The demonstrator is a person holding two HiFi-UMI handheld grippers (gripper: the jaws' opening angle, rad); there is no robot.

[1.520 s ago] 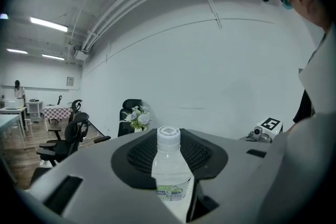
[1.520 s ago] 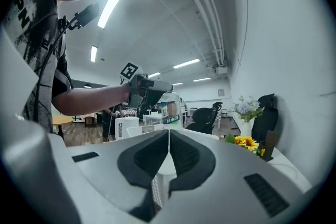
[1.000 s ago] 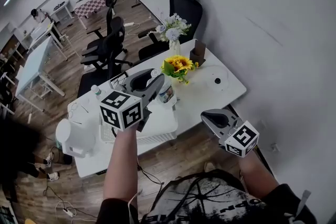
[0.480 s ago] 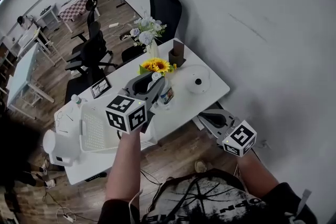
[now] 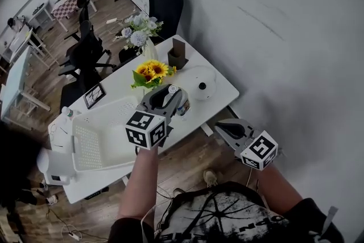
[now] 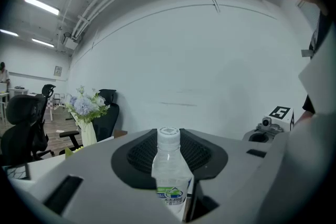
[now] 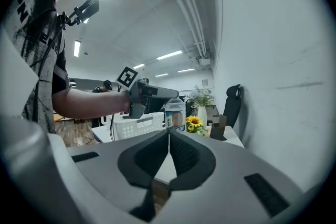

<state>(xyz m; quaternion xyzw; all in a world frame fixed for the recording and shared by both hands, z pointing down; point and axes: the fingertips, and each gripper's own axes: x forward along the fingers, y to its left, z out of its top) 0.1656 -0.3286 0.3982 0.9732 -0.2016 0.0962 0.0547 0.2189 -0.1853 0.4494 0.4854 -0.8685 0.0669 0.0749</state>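
Observation:
My left gripper [image 6: 170, 186] is shut on a clear water bottle [image 6: 170, 169] with a white cap and a green-blue label, held upright. In the head view the left gripper [image 5: 172, 96] holds the bottle [image 5: 181, 105] in the air over the near edge of a white table [image 5: 222, 88], just right of a sunflower bunch [image 5: 149, 72]. My right gripper [image 5: 219, 128] hangs off the table's near corner, above the floor. Its jaws are shut with nothing between them [image 7: 168, 150]. The right gripper view shows the left gripper [image 7: 149, 94] and the bottle [image 7: 175, 113] ahead.
On the table stand a white basket [image 5: 102, 134], a vase of pale flowers [image 5: 137, 36], a brown holder [image 5: 177, 57] and a white round dish [image 5: 199, 86]. A black office chair [image 5: 162, 0] is behind the table, beside a white wall. More desks and chairs lie at the left.
The head view has shifted, so the table now sits higher and further right. The left gripper still clamps the bottle; flowers now appear behind it. The right gripper's jaws stay shut.

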